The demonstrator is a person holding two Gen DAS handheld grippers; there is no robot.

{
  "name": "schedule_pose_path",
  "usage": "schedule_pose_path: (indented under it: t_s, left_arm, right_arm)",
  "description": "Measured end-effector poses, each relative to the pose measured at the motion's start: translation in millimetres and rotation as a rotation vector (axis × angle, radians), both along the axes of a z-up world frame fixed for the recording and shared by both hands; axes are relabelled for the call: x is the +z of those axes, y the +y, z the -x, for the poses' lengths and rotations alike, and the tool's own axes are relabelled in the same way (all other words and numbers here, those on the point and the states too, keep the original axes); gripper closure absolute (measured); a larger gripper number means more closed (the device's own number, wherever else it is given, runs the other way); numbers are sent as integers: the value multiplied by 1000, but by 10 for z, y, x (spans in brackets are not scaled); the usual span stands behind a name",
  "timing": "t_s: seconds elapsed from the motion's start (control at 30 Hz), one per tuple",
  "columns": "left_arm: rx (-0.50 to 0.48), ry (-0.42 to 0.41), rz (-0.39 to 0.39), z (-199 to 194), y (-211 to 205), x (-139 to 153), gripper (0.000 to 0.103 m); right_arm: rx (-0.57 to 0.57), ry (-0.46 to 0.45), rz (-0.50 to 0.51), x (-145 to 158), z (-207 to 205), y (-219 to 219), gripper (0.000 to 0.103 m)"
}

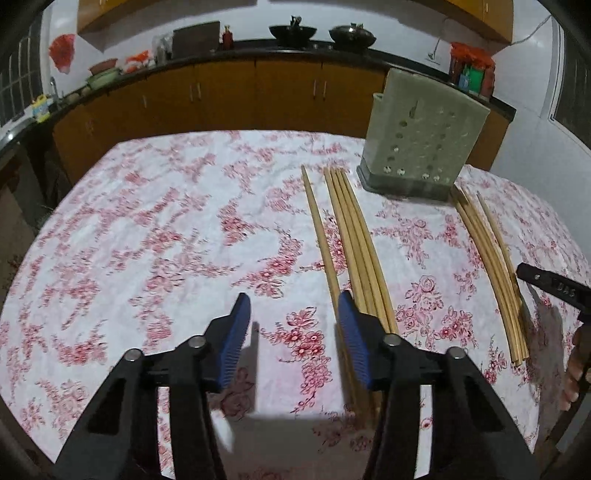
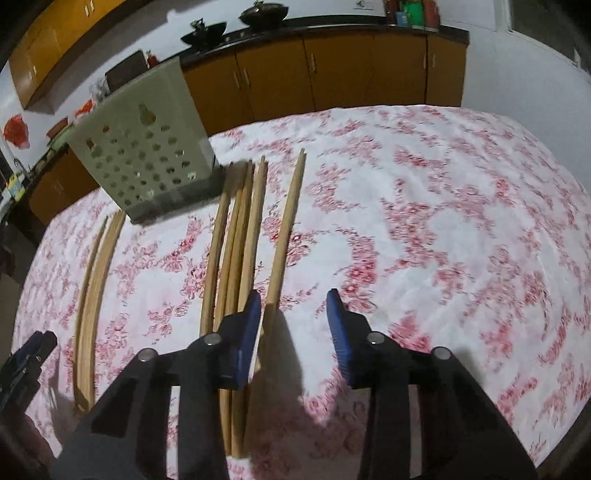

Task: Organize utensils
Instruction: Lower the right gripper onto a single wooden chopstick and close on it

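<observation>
Chopsticks lie flat on the surface (image 1: 147, 221), which has a pink-floral cloth over it, in two groups in front of a perforated pale-green utensil holder (image 1: 421, 144).

Left group (image 1: 354, 240): one single stick set slightly apart, then about four side by side and touching, running lengthwise from near the holder's base toward the camera. Right group (image 1: 491, 273): a few sticks bunched plus one thinner one just beside them, starting next to the holder's right corner.

Holder stands upright on a darker base at the far side of the surface. Can't see inside it.

Left hand-held gripper (image 1: 295, 306): jaws partly open, blue pads apart, nothing between them but cloth. Its right pad sits over the near ends of the left group; can't tell if it touches. Not gripping anything.

Right hand-held gripper (image 2: 293, 302): jaws partly open. Near end of the outermost stick (image 2: 286, 229) of the right group sits just inside the left pad, in the gap. Pads not pressing on it. The rest of that group (image 2: 236, 258) passes under and left of the left finger.

Each hand-held gripper shows at the edge of the other's view. Both views are motion-blurred.

Behind: wood-fronted cabinets (image 1: 258, 92), dark countertop with two dark woks (image 1: 293, 33).
</observation>
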State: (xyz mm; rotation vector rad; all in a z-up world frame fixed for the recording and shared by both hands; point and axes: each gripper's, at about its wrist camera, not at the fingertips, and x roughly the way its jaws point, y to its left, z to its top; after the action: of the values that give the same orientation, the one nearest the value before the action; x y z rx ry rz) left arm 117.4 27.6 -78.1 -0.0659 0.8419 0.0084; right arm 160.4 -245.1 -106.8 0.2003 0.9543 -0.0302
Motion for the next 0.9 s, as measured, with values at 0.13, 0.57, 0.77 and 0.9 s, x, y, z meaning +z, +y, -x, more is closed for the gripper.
schedule_pose_path:
  t_s: [0.13, 0.57, 0.77, 0.9]
  left_arm:
    - [-18, 30, 27, -81, -12, -50, 65]
    - [-82, 63, 29, -148, -129, -95, 81]
    - [-98, 64, 1, -145, -154, -85, 92]
    - [-97, 89, -3, -203, -140, -141, 95]
  right_arm:
    - [2, -3, 54, -25, -22, 36, 87]
    - [-7, -10, 38, -33, -42, -30, 93]
    - [-5, -12, 30, -37, 11, -39, 92]
    - [-3, -15, 35, -40, 12, -33, 92]
